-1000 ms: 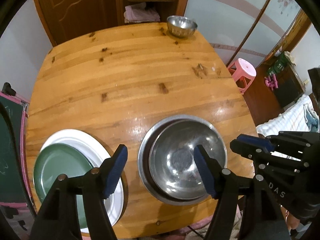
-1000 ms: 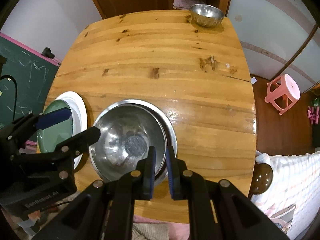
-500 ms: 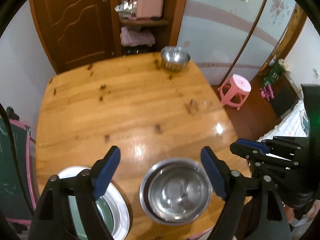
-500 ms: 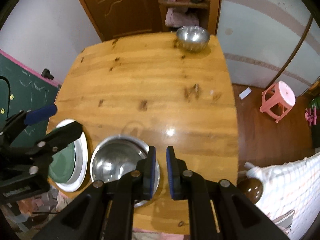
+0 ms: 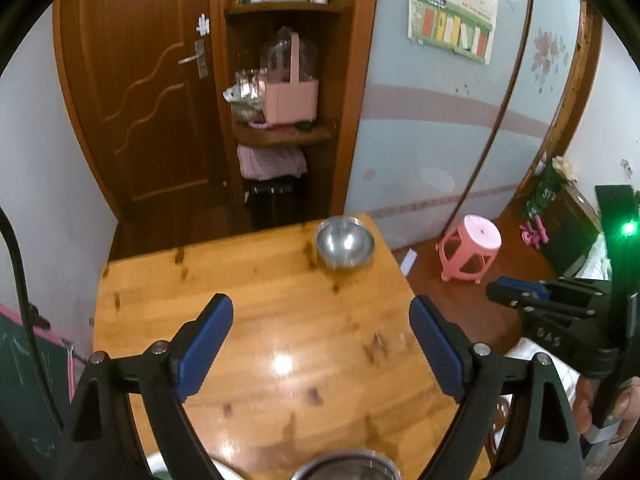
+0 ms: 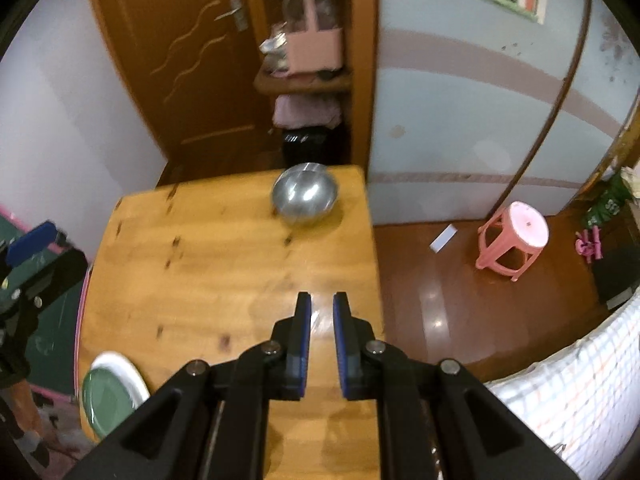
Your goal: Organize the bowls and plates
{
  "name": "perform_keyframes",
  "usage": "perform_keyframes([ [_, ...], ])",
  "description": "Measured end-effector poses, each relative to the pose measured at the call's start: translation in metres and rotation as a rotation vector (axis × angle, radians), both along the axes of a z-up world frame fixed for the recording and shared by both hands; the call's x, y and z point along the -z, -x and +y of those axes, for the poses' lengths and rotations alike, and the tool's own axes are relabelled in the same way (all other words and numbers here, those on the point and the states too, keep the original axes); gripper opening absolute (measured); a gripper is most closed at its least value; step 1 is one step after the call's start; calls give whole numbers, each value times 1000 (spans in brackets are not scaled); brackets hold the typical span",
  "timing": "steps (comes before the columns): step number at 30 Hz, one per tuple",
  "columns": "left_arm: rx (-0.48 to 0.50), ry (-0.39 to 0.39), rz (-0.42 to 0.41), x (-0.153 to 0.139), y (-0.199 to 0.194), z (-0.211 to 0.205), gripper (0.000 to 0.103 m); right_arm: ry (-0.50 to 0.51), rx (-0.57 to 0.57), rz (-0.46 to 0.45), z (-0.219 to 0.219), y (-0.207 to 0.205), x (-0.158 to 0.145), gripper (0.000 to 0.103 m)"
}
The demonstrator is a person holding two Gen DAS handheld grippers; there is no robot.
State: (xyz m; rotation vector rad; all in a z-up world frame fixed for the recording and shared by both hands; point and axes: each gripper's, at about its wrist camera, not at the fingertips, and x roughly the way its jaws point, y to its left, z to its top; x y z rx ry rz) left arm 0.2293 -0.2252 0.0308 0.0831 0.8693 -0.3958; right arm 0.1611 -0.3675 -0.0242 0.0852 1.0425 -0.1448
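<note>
The wooden counter (image 6: 224, 280) fills the room's middle. Near its far right corner sits a lone steel bowl (image 6: 304, 194), upright. At the near left corner a green plate (image 6: 106, 400) lies on a white plate (image 6: 128, 368); a steel rim (image 5: 346, 468) just shows at the near edge beside them. The left gripper (image 5: 320, 344) has just been opening and stands spread wide, nothing between. The right gripper (image 6: 321, 344) is pressed nearly together, empty.

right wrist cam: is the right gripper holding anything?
No. The right gripper has its jaws nearly together with only bare table showing in the gap between them.
</note>
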Motion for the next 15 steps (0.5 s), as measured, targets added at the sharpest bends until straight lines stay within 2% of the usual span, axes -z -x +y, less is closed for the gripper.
perform_keyframes([
  [3,-18,10,-26,-4,-24,-5,89,7,27,-35,-14,-19,-16,15],
  [5,-37,11,-49,-2,-44,-10,89,23,34,-56,-20,-32,-23,34],
  [7,-52,-2,-67,3,-63,-15,89,63,39,-79,-20,-42,-26,42],
  [10,-74,1,-58,20,-88,-20,89,109,42,-91,-24,-62,-21,43],
  [15,-123,17,35,72,-142,-26,89,74,69,-65,-38,-99,10,43],
])
